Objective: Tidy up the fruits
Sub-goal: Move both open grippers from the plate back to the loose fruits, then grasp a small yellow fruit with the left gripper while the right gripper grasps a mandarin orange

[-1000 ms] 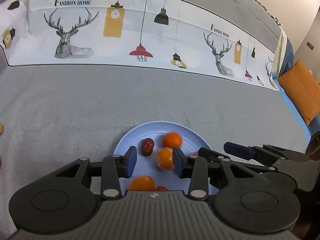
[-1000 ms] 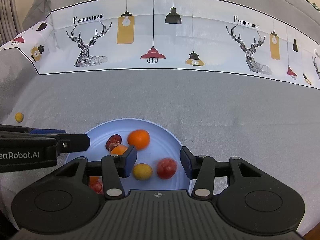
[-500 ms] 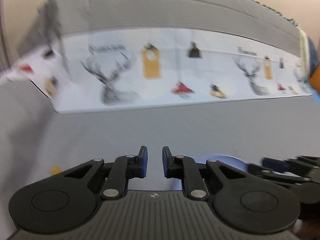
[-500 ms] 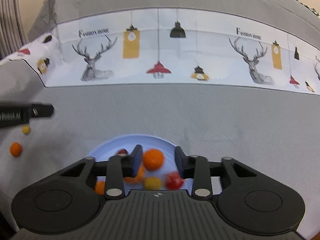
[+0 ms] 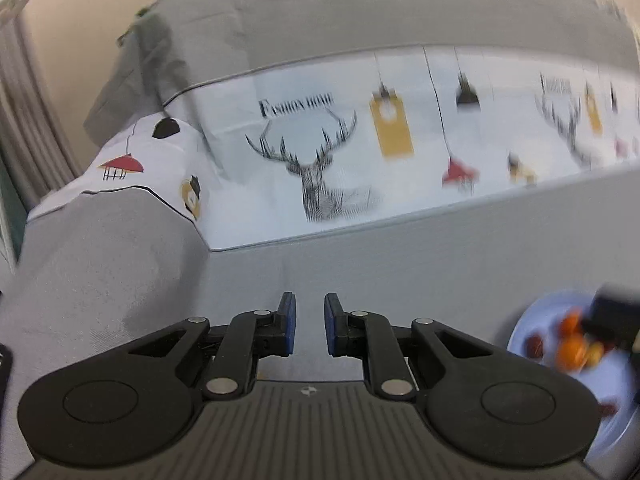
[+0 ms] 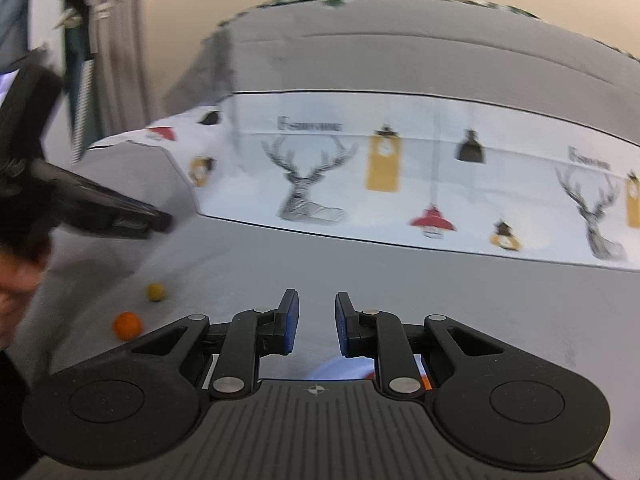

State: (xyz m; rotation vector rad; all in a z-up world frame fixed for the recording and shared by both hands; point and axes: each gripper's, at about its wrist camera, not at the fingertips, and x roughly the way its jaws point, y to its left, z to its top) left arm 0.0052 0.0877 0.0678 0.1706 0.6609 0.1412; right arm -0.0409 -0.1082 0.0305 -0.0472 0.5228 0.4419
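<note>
I've lifted both claws off the plate [image 5: 532,320]; my left claw [image 5: 310,330] and right claw [image 6: 316,330] have closed empty, and the plate slid aside.

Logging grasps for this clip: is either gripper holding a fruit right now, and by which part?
Nothing is held. The left gripper and right gripper are both closed with only a bare gap between their pads.

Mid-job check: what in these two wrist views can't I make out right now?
- Left wrist view: the fruits on the blue plate are motion-blurred, the plate is cut by the right edge, and the right gripper covers part.
- Right wrist view: the plate is almost wholly hidden behind the right gripper's own body.
- Right wrist view: the left gripper is smeared; its jaws are unreadable.
</note>
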